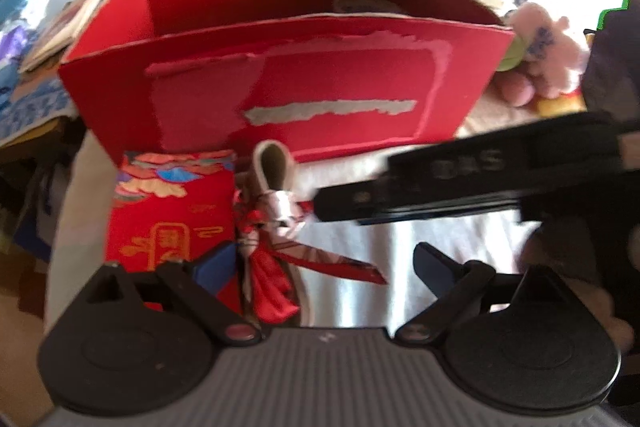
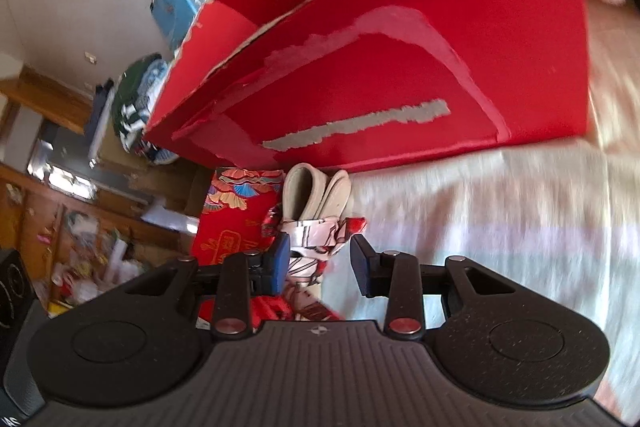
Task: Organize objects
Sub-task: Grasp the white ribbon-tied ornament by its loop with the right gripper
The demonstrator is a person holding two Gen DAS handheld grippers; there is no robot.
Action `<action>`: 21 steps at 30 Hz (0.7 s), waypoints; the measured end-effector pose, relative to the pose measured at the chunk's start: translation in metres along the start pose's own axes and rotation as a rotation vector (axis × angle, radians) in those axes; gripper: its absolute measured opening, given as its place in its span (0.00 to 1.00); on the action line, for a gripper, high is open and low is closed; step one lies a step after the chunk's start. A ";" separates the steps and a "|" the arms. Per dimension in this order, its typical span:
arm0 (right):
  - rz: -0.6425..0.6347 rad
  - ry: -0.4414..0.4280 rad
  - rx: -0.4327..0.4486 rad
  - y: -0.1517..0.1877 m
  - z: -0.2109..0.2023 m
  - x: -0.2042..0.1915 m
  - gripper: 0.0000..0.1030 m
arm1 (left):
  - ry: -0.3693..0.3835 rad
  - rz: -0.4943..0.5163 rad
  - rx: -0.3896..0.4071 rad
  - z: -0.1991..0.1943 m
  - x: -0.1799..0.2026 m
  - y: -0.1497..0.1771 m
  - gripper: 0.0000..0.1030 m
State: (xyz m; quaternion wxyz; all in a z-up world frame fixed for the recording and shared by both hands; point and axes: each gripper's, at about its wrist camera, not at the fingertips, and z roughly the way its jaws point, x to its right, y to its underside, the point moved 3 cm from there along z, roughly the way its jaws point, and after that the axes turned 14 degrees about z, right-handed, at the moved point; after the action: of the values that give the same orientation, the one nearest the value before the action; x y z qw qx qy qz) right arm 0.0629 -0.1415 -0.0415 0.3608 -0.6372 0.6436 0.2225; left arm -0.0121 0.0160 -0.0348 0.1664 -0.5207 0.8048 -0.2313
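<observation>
A big open red cardboard box (image 1: pixel 280 83) stands on a white cloth; it also shows in the right wrist view (image 2: pixel 400 67). In front of it lies a beige strap with a red and white ribbon (image 1: pixel 276 215), next to a small red patterned pouch (image 1: pixel 172 211). My left gripper (image 1: pixel 324 263) is open, its jaws either side of the ribbon's red tail. My right gripper (image 2: pixel 320 263) is open around the ribbon knot (image 2: pixel 316 235), with the pouch (image 2: pixel 236 215) to its left. The right gripper's black body (image 1: pixel 460 183) reaches in from the right in the left wrist view.
A pink plush toy (image 1: pixel 540 43) lies right of the box. Books and blue cloth (image 1: pixel 36 59) sit at far left. A wooden cabinet with clutter (image 2: pixel 80 207) stands left below the cloth-covered surface (image 2: pixel 500 219).
</observation>
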 end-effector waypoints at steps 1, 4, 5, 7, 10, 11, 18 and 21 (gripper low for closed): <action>-0.004 -0.002 -0.016 -0.001 0.002 -0.001 0.36 | 0.002 -0.002 0.005 0.000 0.001 0.000 0.90; -0.037 -0.007 -0.045 -0.005 0.004 -0.004 0.36 | 0.013 -0.009 0.013 0.002 -0.002 -0.001 0.90; -0.059 -0.003 -0.046 -0.006 0.004 -0.007 0.36 | 0.022 -0.008 0.015 0.001 -0.003 -0.001 0.91; -0.091 -0.004 -0.059 -0.009 0.008 -0.013 0.36 | 0.036 0.005 0.015 0.000 -0.003 0.000 0.91; -0.118 0.018 -0.094 -0.010 0.020 -0.019 0.36 | 0.050 0.021 0.015 -0.003 -0.007 0.003 0.91; -0.126 0.029 -0.094 -0.010 0.024 -0.020 0.37 | 0.059 0.024 0.012 -0.003 -0.007 0.004 0.91; -0.105 0.021 -0.115 -0.007 0.032 -0.015 0.46 | 0.108 -0.053 -0.024 0.001 -0.023 0.013 0.89; -0.077 0.016 -0.108 -0.008 0.025 -0.006 0.46 | 0.123 -0.060 -0.018 0.000 -0.024 0.011 0.89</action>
State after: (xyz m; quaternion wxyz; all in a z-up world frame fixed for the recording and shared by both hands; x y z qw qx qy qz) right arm 0.0752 -0.1195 -0.0520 0.3293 -0.6817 0.6085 0.2379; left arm -0.0102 0.0419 -0.0404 0.1047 -0.5309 0.7996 -0.2606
